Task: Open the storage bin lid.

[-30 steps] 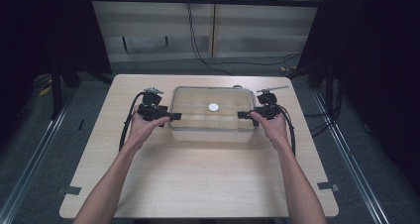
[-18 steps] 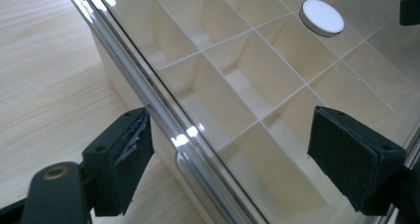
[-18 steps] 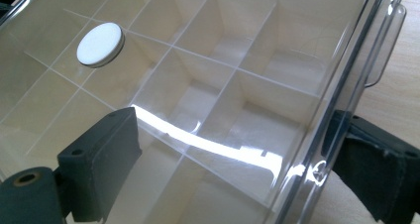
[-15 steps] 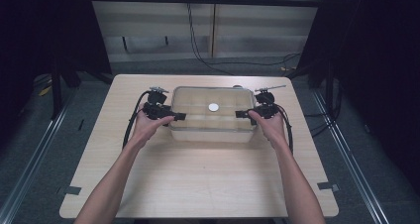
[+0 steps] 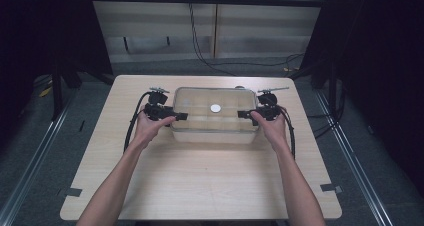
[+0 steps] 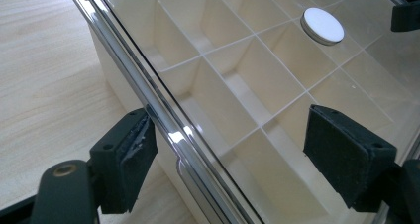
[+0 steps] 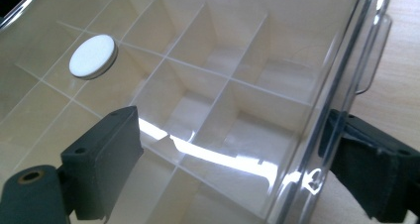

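A clear plastic organiser box (image 5: 215,128) with white dividers stands at the table's far middle, its transparent lid (image 6: 277,60) carrying a white round knob (image 5: 215,107) (image 6: 323,25) (image 7: 92,56). My left gripper (image 5: 180,117) (image 6: 237,154) sits at the box's left end. Its jaws have just been closing a little and straddle the lid's rim, one pad (image 6: 136,157) outside beside the rim, the other (image 6: 346,154) above the lid. My right gripper (image 5: 242,114) (image 7: 237,164) stands open at the right end, also astride the lid's edge. A latch (image 7: 374,55) shows on that end.
The light wooden table (image 5: 200,176) has bare surface in front of the box and on both sides. Each gripper's black cable (image 5: 131,128) loops back along the forearm. Dark curtains flank the table, and cables lie on the floor behind it.
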The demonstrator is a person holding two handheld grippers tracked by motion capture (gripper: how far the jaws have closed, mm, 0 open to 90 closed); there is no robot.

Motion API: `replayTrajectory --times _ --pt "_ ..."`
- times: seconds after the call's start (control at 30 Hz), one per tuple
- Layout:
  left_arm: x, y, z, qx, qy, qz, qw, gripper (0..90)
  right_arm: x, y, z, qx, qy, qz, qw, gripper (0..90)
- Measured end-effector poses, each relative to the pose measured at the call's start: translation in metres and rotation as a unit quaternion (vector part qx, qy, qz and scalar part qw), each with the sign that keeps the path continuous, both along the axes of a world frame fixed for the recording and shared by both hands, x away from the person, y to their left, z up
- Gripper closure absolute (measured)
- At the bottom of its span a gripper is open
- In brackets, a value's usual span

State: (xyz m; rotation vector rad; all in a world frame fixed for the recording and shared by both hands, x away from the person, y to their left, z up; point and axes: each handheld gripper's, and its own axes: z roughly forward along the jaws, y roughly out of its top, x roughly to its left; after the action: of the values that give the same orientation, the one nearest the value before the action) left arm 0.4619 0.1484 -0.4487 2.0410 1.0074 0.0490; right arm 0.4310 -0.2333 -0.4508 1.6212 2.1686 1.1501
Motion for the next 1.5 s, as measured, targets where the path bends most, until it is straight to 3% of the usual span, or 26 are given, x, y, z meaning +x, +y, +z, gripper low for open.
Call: replayTrajectory --times 0.3,0.77,1.2,1.37,1.5 --pt "-0.003 0.002 -0.001 -0.013 -0.002 0.007 0.9999 22.3 -0.003 -0.002 0.004 -0.015 -0.025 -0.007 0.9996 15.4" --pt "-0.004 0.005 -0.003 -0.026 -0.002 0.008 0.9996 23.7 -0.005 -0.006 0.006 -0.003 -0.033 -0.006 0.9994 18.0" --pt "-0.007 0.01 0.003 -0.026 -0.028 0.011 0.9992 31.5 -0.007 -0.006 0.007 -0.004 -0.048 -0.011 0.9988 21.3" --pt "-0.009 0.015 0.006 -0.044 -0.044 0.019 0.9979 40.1 -0.01 -0.011 0.008 0.021 -0.049 -0.008 0.9986 25.5" --pt "-0.011 0.016 0.01 -0.035 -0.055 0.017 0.9977 42.4 -0.013 -0.017 0.01 0.049 -0.058 -0.006 0.9971 29.1"
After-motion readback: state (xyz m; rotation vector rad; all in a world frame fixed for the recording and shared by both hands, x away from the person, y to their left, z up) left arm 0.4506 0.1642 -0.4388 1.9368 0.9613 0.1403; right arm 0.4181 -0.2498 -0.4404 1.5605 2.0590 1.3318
